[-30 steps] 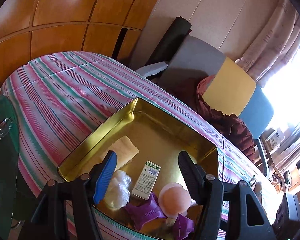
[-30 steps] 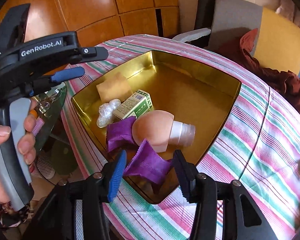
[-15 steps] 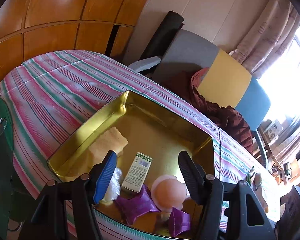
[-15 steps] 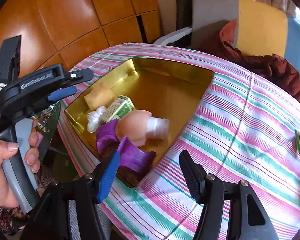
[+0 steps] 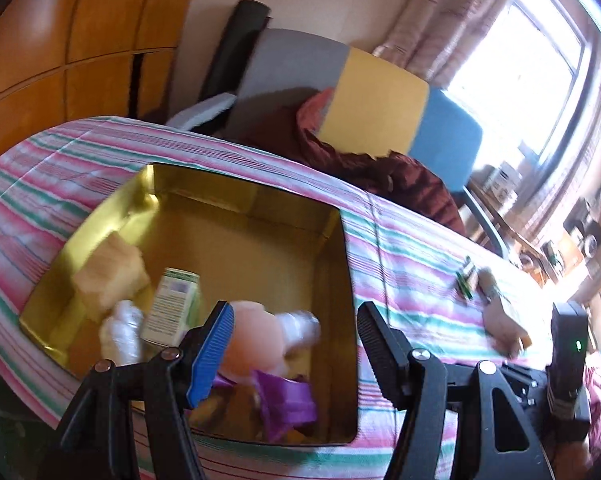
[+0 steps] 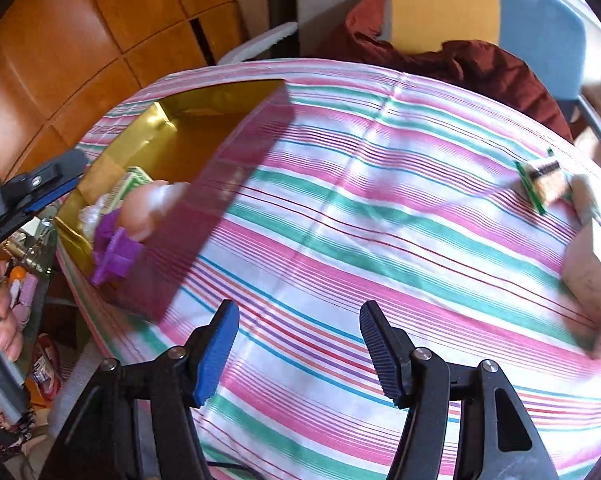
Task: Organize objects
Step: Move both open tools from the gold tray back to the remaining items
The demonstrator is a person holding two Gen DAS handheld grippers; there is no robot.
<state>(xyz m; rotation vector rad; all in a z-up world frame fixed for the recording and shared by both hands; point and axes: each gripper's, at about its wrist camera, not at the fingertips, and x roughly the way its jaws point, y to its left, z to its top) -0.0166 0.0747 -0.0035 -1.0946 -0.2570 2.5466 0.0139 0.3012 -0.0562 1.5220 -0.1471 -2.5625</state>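
I see a table with a striped cloth (image 6: 340,216), pink and green and white, with wood cupboards and a chair behind it; a gold tin box (image 5: 332,248) sits on the cloth. Inside the box lie a peach round bottle (image 5: 256,340), a small green and white carton (image 5: 172,304), a tan pad (image 5: 108,272), a clear crinkly wrap (image 5: 120,332) and purple wrappers (image 5: 284,400). Away from the box, near the far side of the cloth, lie a little green packet (image 6: 544,180) and a pale lumpy thing (image 6: 592,280); I think those go in next. My left gripper (image 5: 292,348) hangs over the box with its jaws spread wide and nothing in them; my right gripper (image 6: 298,348) is over bare cloth, jaws spread too, holding nothing. The pictures are blurry, so I may aim wrong; I could bump the box wall, or slide the cloth and drag things along. The green packet looks thin and flat, so my jaws could skid over it and pinch cloth.
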